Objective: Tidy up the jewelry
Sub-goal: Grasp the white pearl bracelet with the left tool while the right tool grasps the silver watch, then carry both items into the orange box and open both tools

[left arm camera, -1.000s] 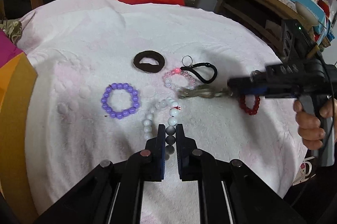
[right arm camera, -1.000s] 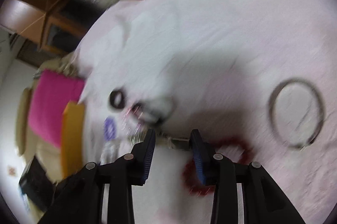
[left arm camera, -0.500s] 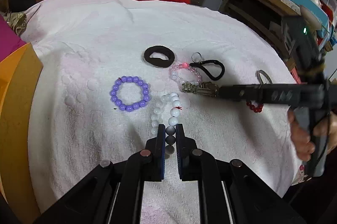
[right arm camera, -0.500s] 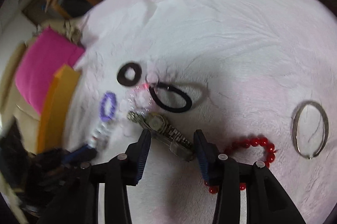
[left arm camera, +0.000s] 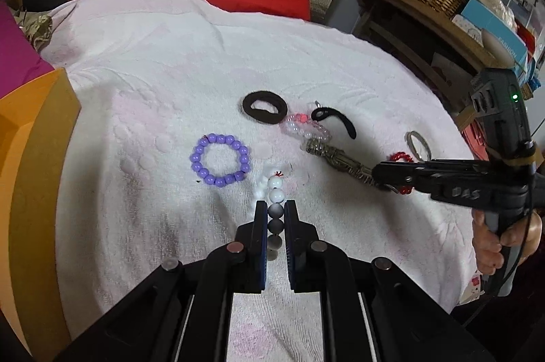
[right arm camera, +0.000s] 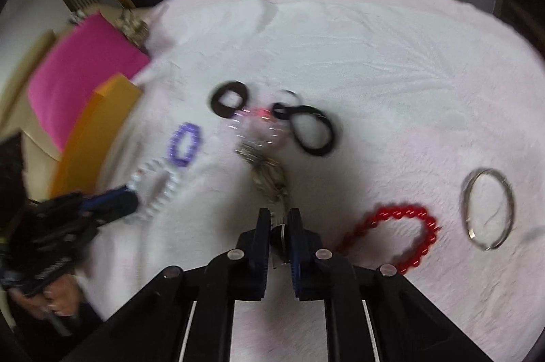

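Two grippers are clamping jewelry over the white towel [left arm camera: 143, 62].
Left gripper [left arm camera: 275, 219] is pinching the white-and-grey bead bracelet [left arm camera: 276, 207]; right gripper [right arm camera: 279, 227] is gripping the metal watch [right arm camera: 267, 176].

the left tool [left arm camera: 275, 219], bottom centre of its own view, is matte black with blue pads and round silver screws. the right tool [left arm camera: 381, 174], at right, is black too, with a green light and raised lettering.

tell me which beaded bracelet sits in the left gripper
The white-and-grey bead bracelet, pinched in the left gripper; the purple, clear-pink and red ones lie free.
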Available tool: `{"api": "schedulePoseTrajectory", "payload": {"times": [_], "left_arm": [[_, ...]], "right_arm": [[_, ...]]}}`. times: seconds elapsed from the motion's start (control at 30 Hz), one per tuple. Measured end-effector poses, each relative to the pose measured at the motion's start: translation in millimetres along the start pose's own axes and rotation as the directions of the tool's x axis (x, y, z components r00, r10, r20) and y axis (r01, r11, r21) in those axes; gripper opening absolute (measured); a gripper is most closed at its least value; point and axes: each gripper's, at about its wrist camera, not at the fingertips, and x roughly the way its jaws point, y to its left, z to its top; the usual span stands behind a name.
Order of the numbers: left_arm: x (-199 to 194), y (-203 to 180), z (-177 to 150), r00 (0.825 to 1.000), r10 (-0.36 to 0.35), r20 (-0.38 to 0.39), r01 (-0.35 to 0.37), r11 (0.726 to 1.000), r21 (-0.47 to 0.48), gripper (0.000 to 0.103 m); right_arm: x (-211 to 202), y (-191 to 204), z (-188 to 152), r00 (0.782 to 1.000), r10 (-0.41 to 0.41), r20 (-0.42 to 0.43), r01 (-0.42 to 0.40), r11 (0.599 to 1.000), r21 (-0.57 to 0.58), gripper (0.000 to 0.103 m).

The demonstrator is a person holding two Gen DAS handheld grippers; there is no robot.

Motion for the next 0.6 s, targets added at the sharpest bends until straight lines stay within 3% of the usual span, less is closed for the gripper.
{"api": "schedulePoseTrajectory", "payload": {"times": [0.13,0.37,0.6], "left_arm": [[-13.6,5.9,-1.5,1.0,0.0,0.024,0.0,1.0,-0.01,0.009],[-24.4,16.0,-7.4,0.999,0.011,0.04,-0.01,1.0,-0.022,0.009],[-35.2,19.0,-5.0,0.997,0.0,0.071,0.002,0.999,-0.039,0.009]], "right_arm": [[-11.6,-2.5,2.8,0.987,0.157,0.035,-0.159,0.985,0.059,0.006],[-9.2,-4.0,-0.5,0.991,0.128,0.038,-0.131,0.987,0.089,0.006],[-13.0,-4.1,6.3,0.965,0.253,0.068,-0.26,0.954,0.149,0.006]]}}
